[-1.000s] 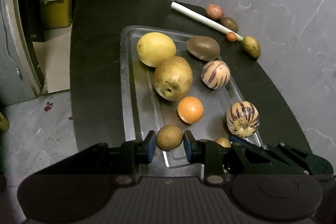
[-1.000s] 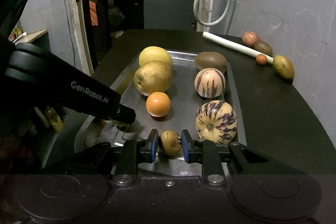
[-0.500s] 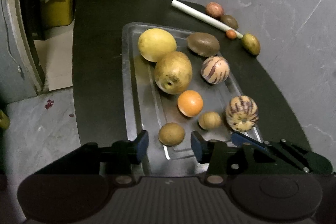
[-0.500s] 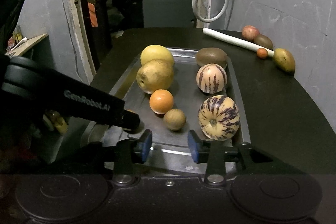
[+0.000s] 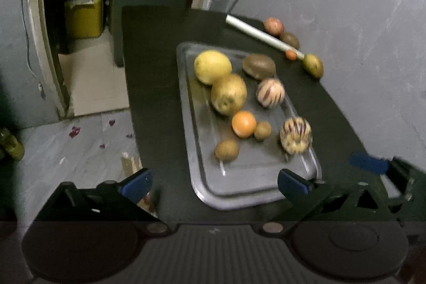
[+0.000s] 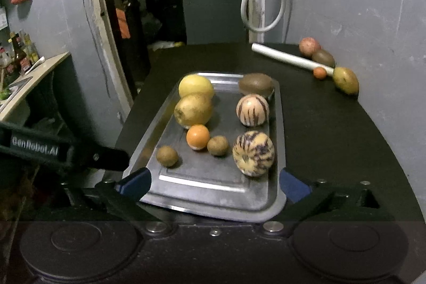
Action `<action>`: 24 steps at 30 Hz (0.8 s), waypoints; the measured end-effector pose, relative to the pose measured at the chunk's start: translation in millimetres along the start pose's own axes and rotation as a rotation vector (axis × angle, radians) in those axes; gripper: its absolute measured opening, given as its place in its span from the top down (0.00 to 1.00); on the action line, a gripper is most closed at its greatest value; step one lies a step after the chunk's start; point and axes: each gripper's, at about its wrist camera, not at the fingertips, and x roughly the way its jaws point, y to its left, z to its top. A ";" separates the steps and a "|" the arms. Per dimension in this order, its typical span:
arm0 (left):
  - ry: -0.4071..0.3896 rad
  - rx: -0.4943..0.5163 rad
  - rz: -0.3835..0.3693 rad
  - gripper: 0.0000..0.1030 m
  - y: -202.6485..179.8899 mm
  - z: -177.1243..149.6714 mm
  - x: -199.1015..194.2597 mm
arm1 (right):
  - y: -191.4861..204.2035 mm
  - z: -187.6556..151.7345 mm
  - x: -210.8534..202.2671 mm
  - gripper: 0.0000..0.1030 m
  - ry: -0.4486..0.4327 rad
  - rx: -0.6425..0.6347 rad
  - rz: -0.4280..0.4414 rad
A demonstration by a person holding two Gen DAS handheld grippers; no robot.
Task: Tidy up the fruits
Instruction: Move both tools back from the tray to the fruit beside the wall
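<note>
Black table (image 6: 332, 140) bears a metal tray (image 6: 279, 129), white tube (image 6: 290, 59) — four loose fruits (image 6: 345, 80) beside it.

Left gripper (image 5: 214, 181) and right gripper (image 6: 214, 181) angle downward, jaws opening, nothing between them.

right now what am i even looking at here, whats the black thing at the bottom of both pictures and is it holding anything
There is no robot here: a person holds a two-fingered grabbing tool in each hand, and each tool carries a wide-angle camera that looks out along its blue-tipped fingers. One picture comes from the left gripper, the other from the right gripper. The black shape at the bottom is the tool itself. Both sets of jaws are opening, with nothing held between them. On the dark table lies a metal tray with eight fruits, among them an orange and two striped melons. Four more fruits lie by a white tube near the wall.
</note>
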 end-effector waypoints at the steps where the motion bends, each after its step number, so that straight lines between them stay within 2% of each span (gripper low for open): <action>1: 0.014 0.008 0.002 0.01 -1.3 -1.2 -0.6 | -0.5 -0.9 -3.0 0.01 0.015 -0.005 -0.002; 7: 0.106 0.104 0.015 0.01 -16.2 -0.9 -1.1 | -11.3 -5.2 -16.5 0.01 0.130 -0.041 -0.050; 11: 0.144 0.181 -0.005 0.01 -38.6 2.9 4.4 | -29.1 -10.9 -23.6 0.01 0.163 -0.009 -0.127; 19: 0.168 0.301 -0.060 0.01 -95.3 20.5 18.4 | -83.8 -19.8 -39.0 0.01 0.124 0.133 -0.301; 24: 0.171 0.344 -0.084 0.01 -130.4 41.7 27.4 | -119.6 -16.4 -44.1 0.01 0.056 0.281 -0.354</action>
